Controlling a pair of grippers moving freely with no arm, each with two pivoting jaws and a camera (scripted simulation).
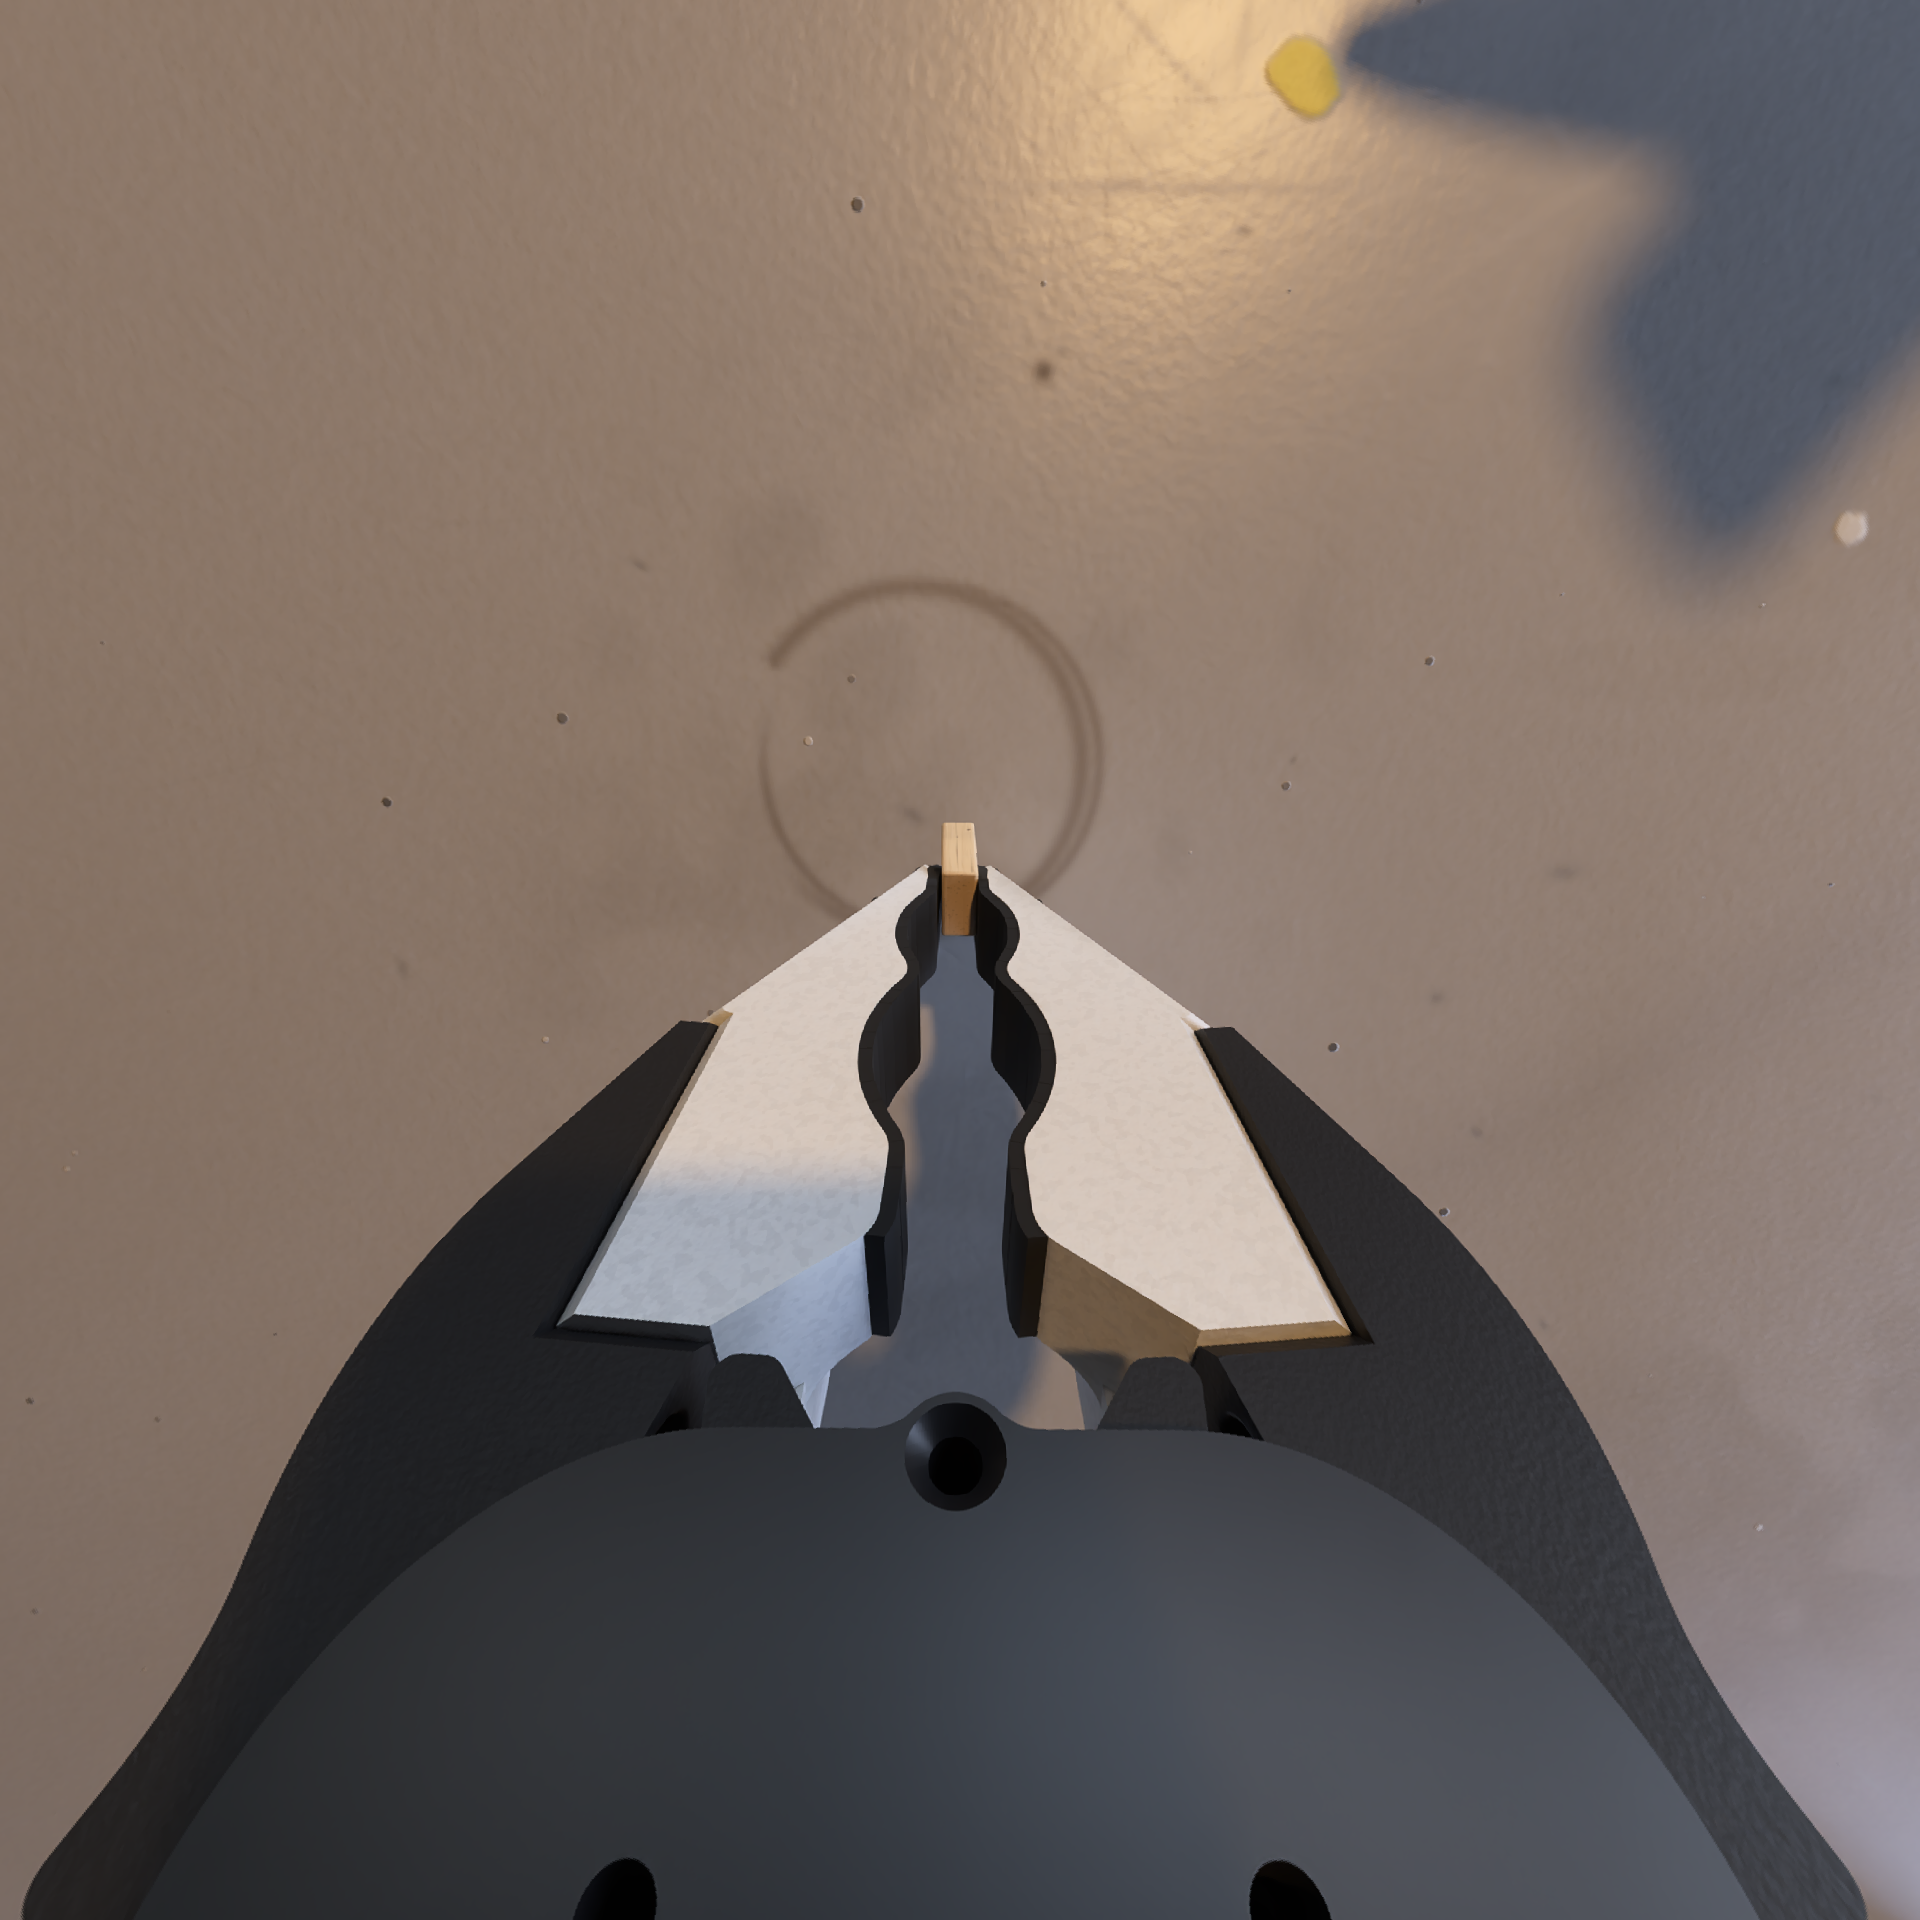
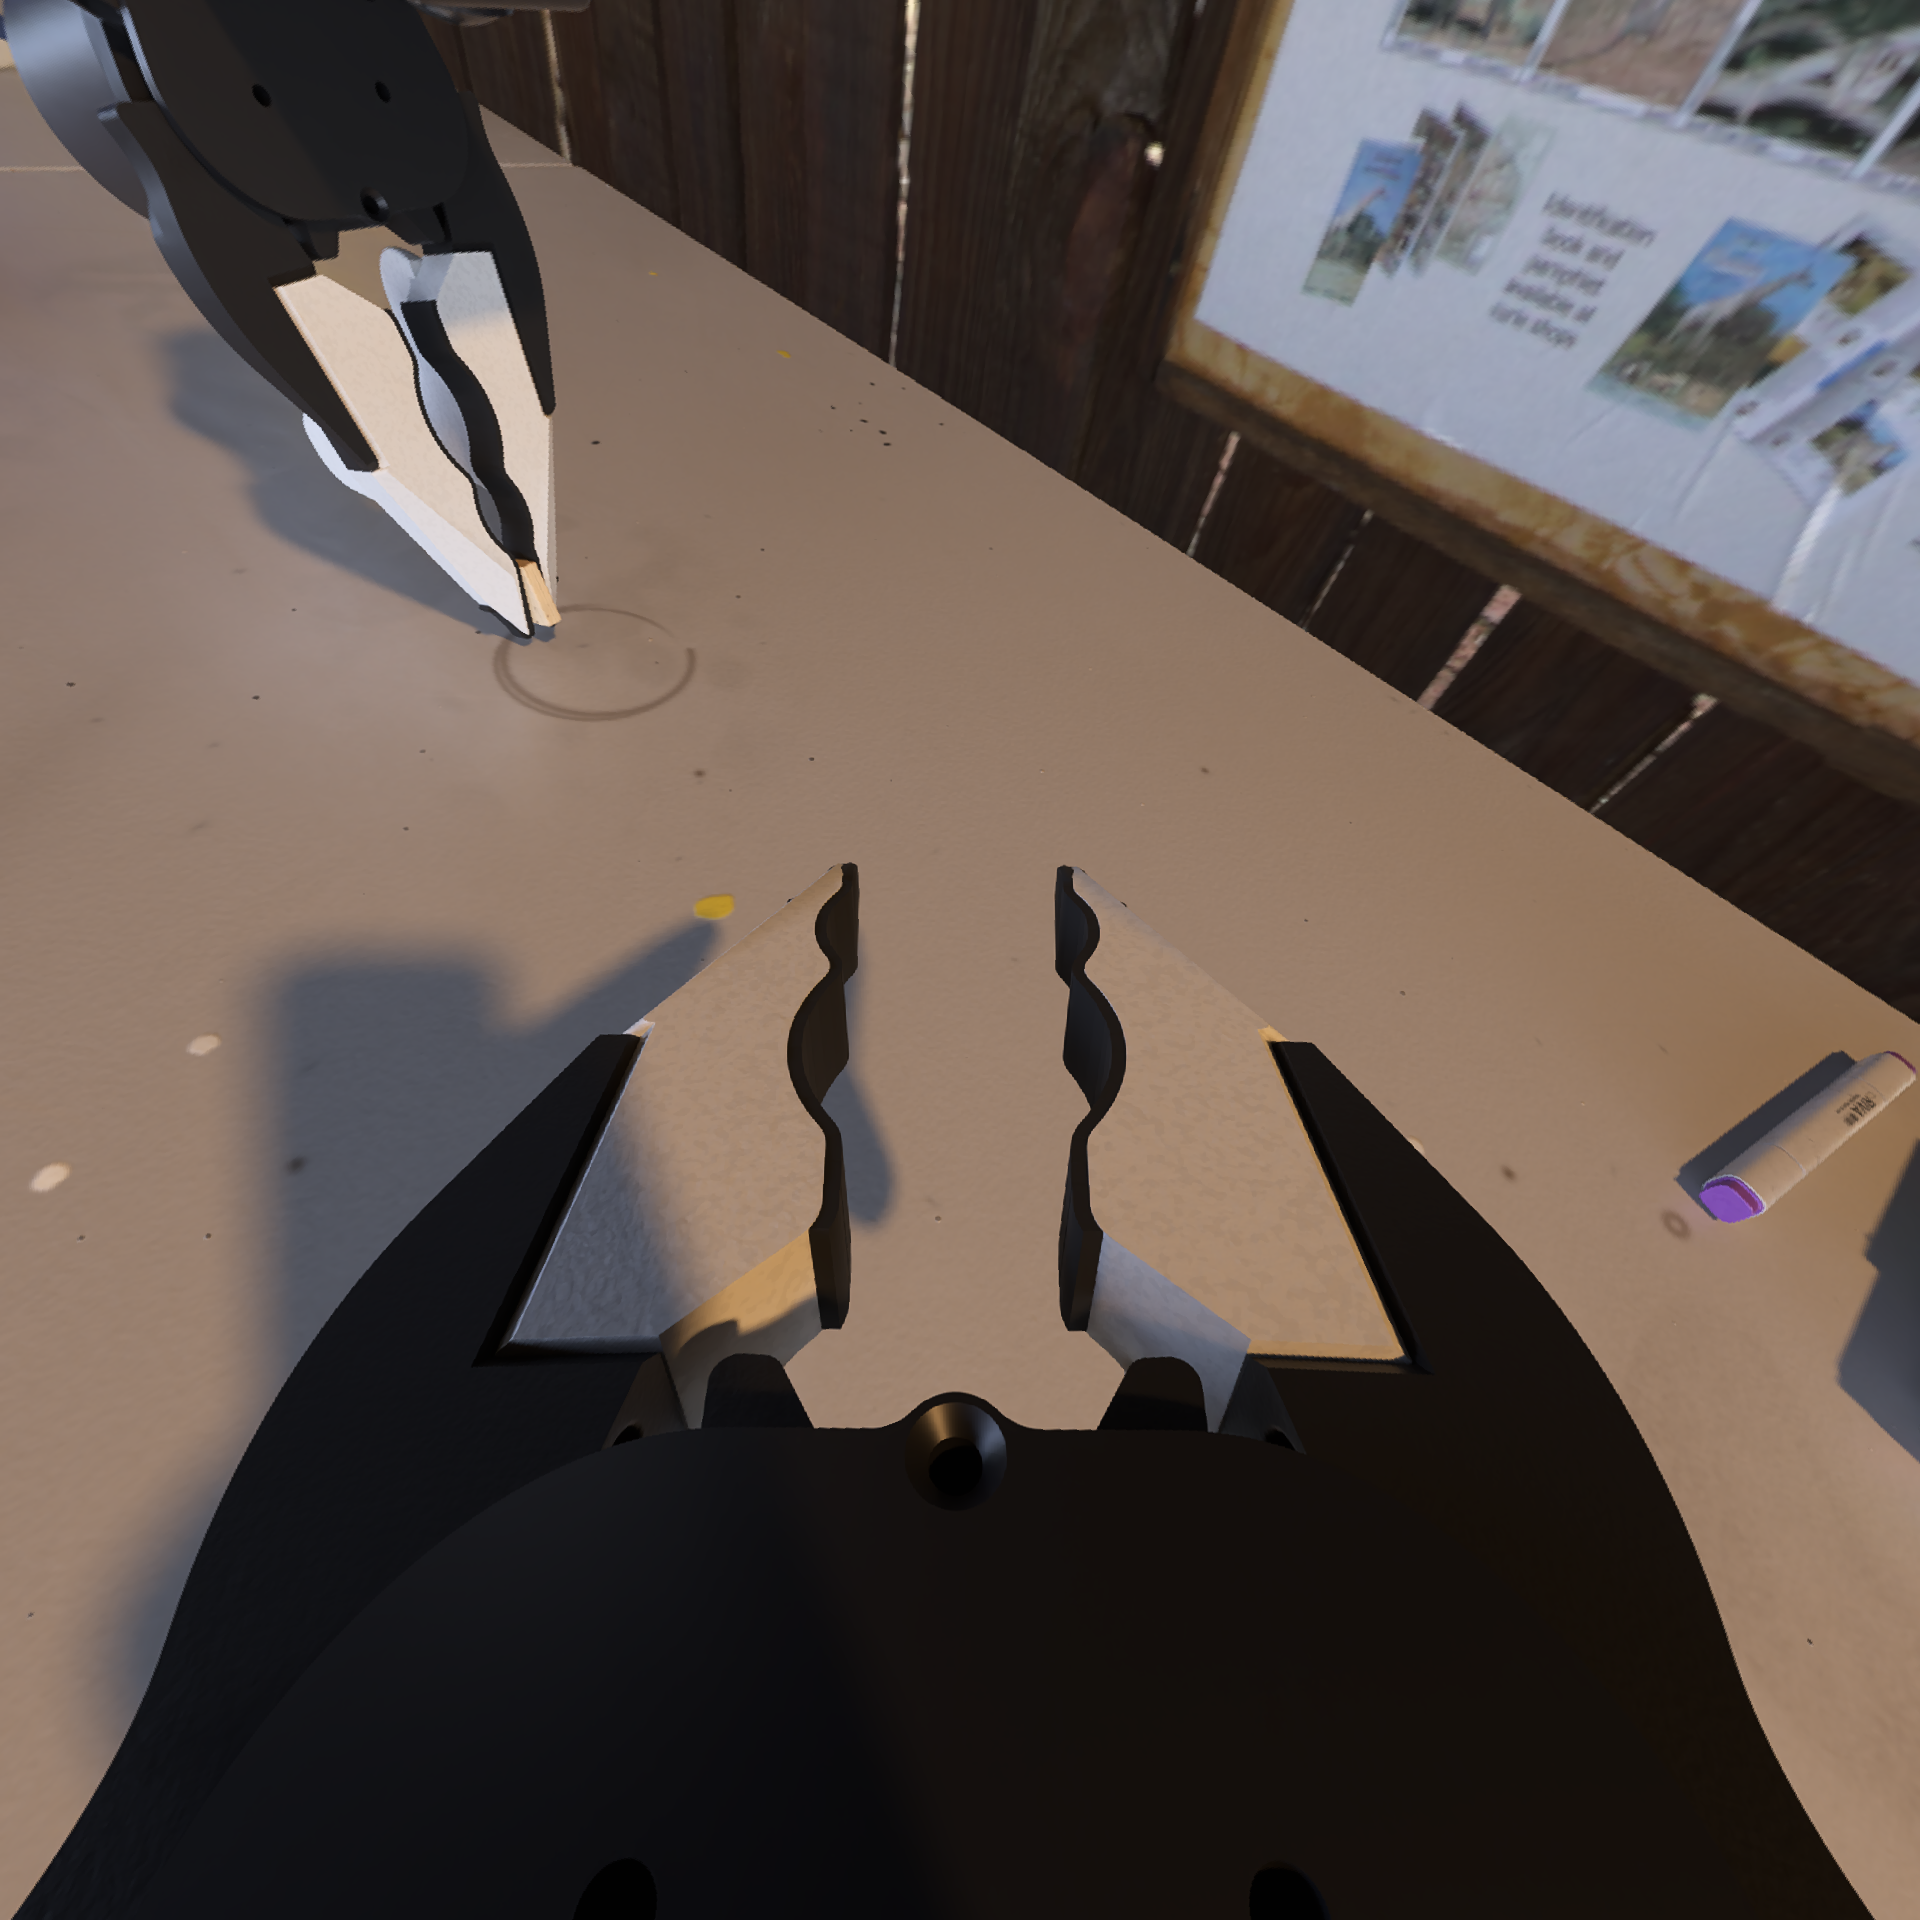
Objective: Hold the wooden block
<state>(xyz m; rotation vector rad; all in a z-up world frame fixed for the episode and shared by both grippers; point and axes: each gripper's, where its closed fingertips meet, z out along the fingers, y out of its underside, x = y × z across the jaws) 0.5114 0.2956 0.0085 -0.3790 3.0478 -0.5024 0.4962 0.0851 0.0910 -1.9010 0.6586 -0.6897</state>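
A small, thin wooden block (image 1: 958,878) is pinched between the tips of my left gripper (image 1: 957,883), which is shut on it and points down at the table. The block's end sticks out past the fingertips, just above a dark ring mark (image 1: 928,743) on the table. In the right wrist view the left gripper (image 2: 532,603) shows at the upper left with the block (image 2: 540,594) at its tips, close over the ring mark (image 2: 594,665). My right gripper (image 2: 956,883) is open and empty, low over the table, nearer than the left one.
The brown table (image 2: 935,644) ends at an edge running diagonally to the right; beyond it stand a dark wooden fence (image 2: 997,208) and a framed notice board (image 2: 1558,312). A white marker with a purple cap (image 2: 1797,1153) lies at the right. A yellow spot (image 1: 1302,75) marks the table.
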